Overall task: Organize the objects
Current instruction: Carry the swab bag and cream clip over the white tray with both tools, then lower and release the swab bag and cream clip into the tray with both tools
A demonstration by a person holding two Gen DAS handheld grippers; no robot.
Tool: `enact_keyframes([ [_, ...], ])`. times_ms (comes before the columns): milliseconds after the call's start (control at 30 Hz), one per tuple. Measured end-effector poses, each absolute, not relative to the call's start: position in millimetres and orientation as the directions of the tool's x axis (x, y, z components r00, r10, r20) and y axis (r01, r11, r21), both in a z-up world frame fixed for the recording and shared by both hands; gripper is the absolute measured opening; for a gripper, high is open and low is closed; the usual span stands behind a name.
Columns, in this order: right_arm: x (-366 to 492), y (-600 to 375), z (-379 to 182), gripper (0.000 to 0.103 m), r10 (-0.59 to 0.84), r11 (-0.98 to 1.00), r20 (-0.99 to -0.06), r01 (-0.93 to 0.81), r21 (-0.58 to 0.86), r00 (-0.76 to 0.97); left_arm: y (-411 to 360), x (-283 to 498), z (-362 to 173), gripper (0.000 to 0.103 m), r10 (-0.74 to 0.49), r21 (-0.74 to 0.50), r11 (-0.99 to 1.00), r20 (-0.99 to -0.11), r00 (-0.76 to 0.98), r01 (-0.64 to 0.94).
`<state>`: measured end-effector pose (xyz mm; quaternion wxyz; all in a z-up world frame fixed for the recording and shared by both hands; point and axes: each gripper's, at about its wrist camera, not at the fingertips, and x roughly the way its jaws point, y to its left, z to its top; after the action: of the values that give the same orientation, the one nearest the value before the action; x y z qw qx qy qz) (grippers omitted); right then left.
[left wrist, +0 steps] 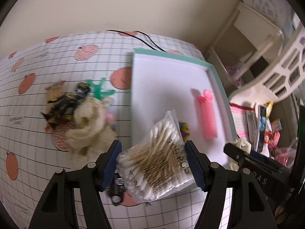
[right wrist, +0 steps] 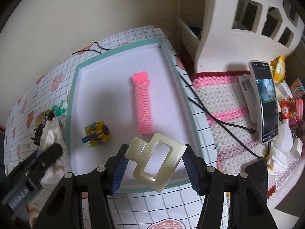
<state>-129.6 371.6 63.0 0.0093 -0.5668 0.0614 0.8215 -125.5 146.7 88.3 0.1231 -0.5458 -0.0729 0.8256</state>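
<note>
My left gripper point(left wrist: 152, 164) is shut on a clear bag of cotton swabs point(left wrist: 156, 158), held over the near left corner of a white tray with a teal rim point(left wrist: 215, 72). My right gripper point(right wrist: 154, 162) is shut on a cream hair claw clip point(right wrist: 156, 160) above the tray's point(right wrist: 72, 87) near edge. Inside the tray lie a pink ribbed clip point(right wrist: 143, 105) and a small yellow toy point(right wrist: 97, 131). Left of the tray sits a pile: a beige cloth point(left wrist: 89, 124), a black and yellow toy figure point(left wrist: 66, 101) and a green plastic piece point(left wrist: 99, 89).
A grid-patterned tablecloth point(left wrist: 38, 152) covers the table. Small black cylinders point(left wrist: 117, 189) lie under the swab bag. To the right are a crochet mat point(right wrist: 225, 103), a standing phone point(right wrist: 265, 103), black cables point(right wrist: 219, 118), a white slotted basket point(right wrist: 247, 15) and assorted clutter point(right wrist: 289, 110).
</note>
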Motion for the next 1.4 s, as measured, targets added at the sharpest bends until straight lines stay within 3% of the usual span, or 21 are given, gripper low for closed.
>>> enact_keyframes([
  [733,-138,375,38,0.060,-0.058,-0.992,-0.947,-0.092,0.091,-0.316,172,-125,43,0.069,0.269,-0.231,-0.959,-0.922,-0.277,-0.162],
  [1400,-141,380,21,0.061,-0.030,-0.989,-0.959,-0.128,0.068,-0.281,180,-131,34,0.070,0.287,-0.243,-0.952,-0.922,-0.260,-0.188],
])
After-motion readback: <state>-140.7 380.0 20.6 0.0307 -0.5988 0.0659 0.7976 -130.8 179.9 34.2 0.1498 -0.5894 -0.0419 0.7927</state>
